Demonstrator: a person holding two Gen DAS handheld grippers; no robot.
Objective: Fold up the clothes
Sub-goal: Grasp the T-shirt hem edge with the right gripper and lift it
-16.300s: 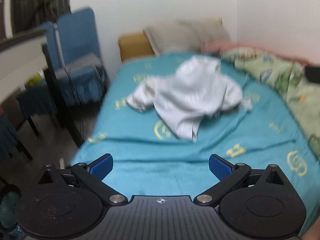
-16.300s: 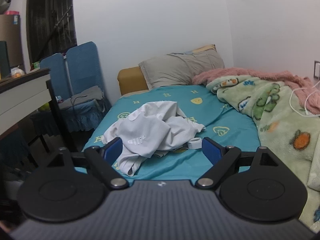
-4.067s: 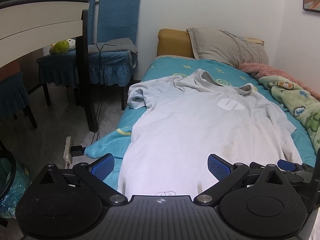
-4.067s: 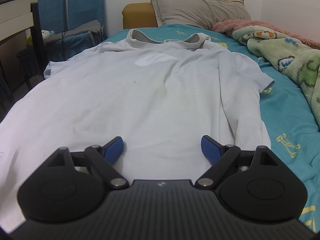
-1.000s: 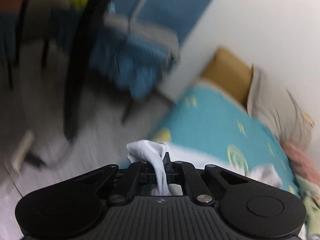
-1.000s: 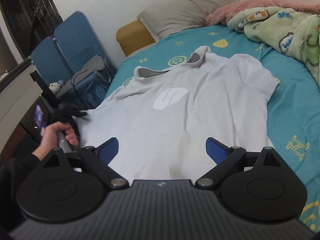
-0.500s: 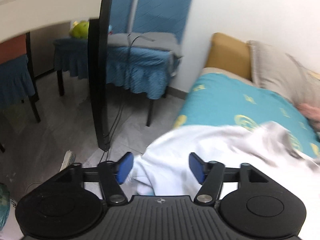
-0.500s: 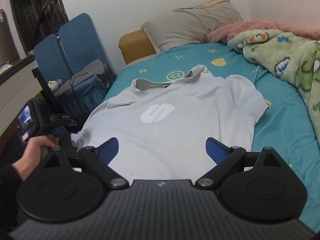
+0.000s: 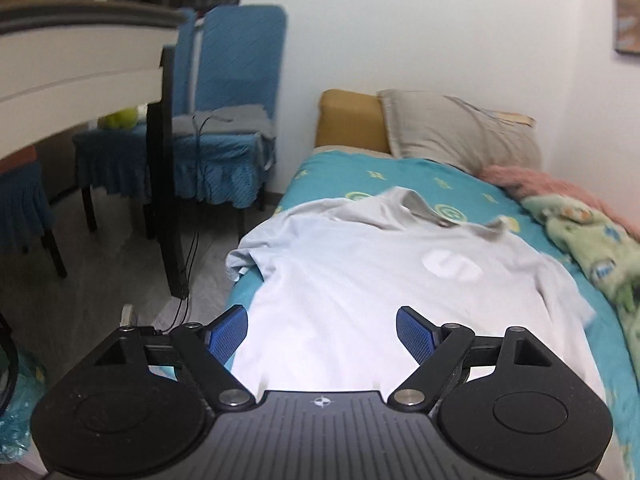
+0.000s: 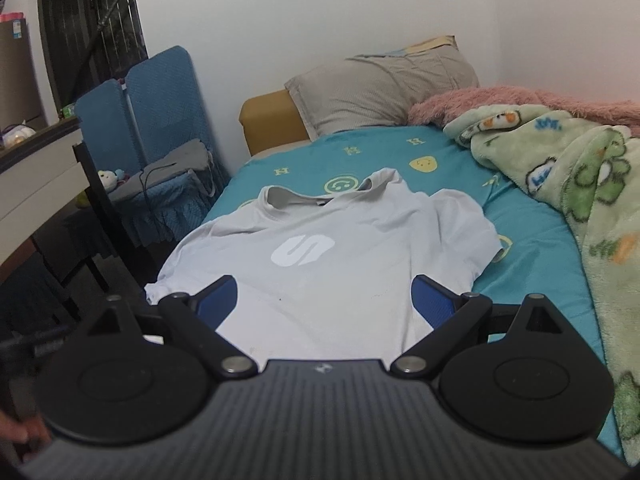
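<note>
Since a second ago your left gripper [image 9: 322, 330] released the sleeve, so both it and your right gripper [image 10: 325, 300] hover wide open, empty, above the white T-shirt [image 10: 332, 264] lying flat on the bed [image 10: 532, 240].

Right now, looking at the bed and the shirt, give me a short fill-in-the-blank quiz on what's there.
1. The white T-shirt lies spread on the bed with its printed logo facing ____.
2. The jaws of the left gripper and the right gripper are both ____.
3. The bedsheet under the shirt is mostly ____ in colour.
4. The green blanket lies on the ____ side of the shirt in the right wrist view.

Missing words: up; open; teal; right
</note>
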